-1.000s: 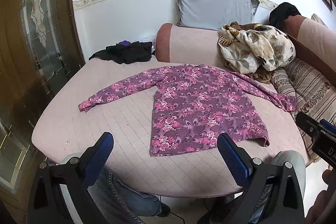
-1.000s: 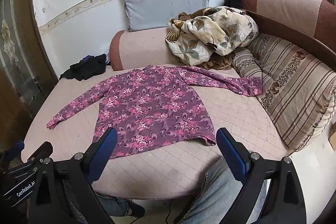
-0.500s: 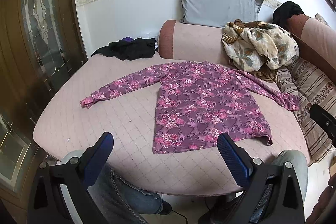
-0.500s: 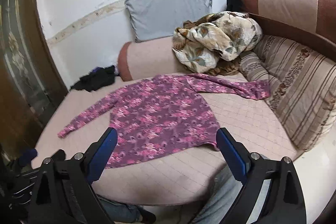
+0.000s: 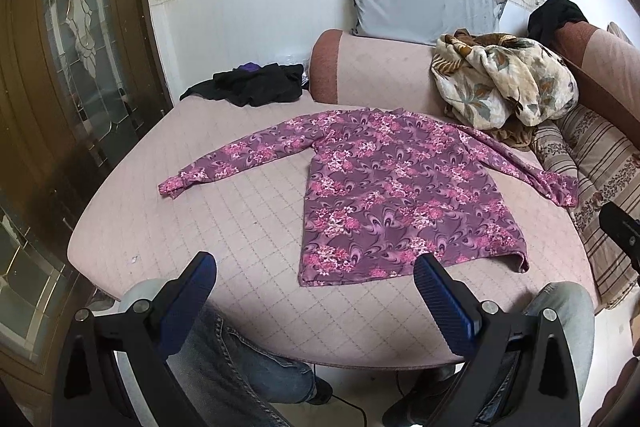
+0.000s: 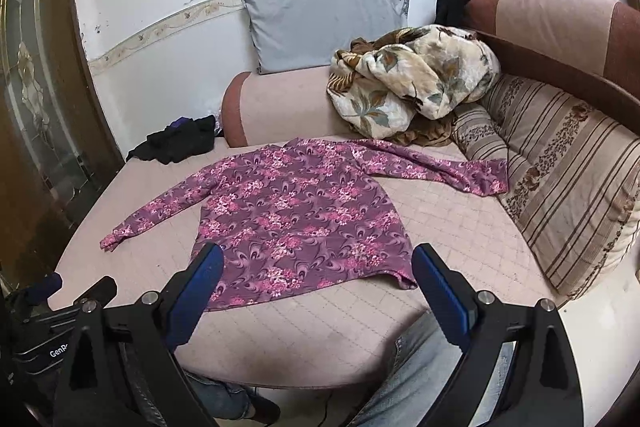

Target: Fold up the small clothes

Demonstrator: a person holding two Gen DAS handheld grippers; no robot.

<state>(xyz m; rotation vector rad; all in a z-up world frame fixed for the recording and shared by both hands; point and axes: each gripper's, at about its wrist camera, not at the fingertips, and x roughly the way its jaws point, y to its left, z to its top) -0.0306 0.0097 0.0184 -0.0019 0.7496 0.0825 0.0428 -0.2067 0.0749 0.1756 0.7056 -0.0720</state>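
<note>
On quilted pink bed (image 5: 240, 227) — floral knit shirt (image 5: 400, 195) flat, sleeves spread | left claw (image 5: 316, 277) wide | right claw (image 6: 318, 269) wide

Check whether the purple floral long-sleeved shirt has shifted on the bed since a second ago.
No. The purple floral long-sleeved shirt lies as before relative to the black clothes pile; only the cameras moved.

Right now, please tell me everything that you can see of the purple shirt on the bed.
The shirt is long-sleeved, of thin purple cloth with pink flowers. It lies flat and unfolded on the pink quilted bed, hem toward the camera, neck toward the bolster. Both sleeves are spread outward; the right one ends against the striped cushion. The hem's right corner curls a little. Neither gripper touches it; both stand with jaws open.
</note>
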